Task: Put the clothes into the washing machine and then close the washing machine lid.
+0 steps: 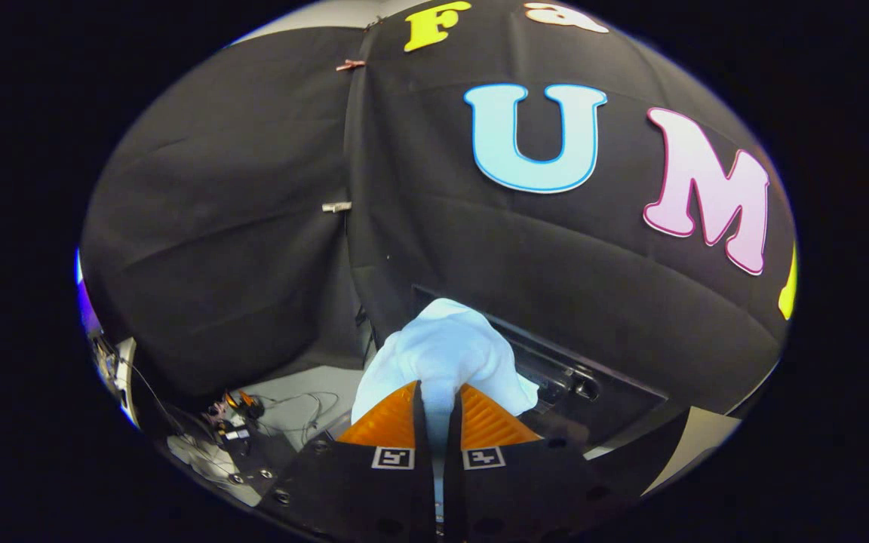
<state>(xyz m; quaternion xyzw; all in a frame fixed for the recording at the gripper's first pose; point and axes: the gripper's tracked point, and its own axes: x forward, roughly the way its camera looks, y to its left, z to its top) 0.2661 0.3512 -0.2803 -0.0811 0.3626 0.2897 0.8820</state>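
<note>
A white cloth (446, 351) hangs bunched between the fingers of my gripper (438, 403), which is shut on it, both fingers pressing a thin fold of the fabric. The cloth bulges out ahead of and above the fingertips, held up in the air. Behind it and a little to the right lies a dark, flat-topped appliance (600, 392), apparently the washing machine, with a glossy black panel and a knob; the cloth hides part of it. I cannot tell how its lid stands.
The black booth wall rises close behind the machine. Down to the left, on a pale floor (306, 400), lie thin cables and a small cluster of gear (227, 422). A pale surface edge (698, 437) shows right of the machine.
</note>
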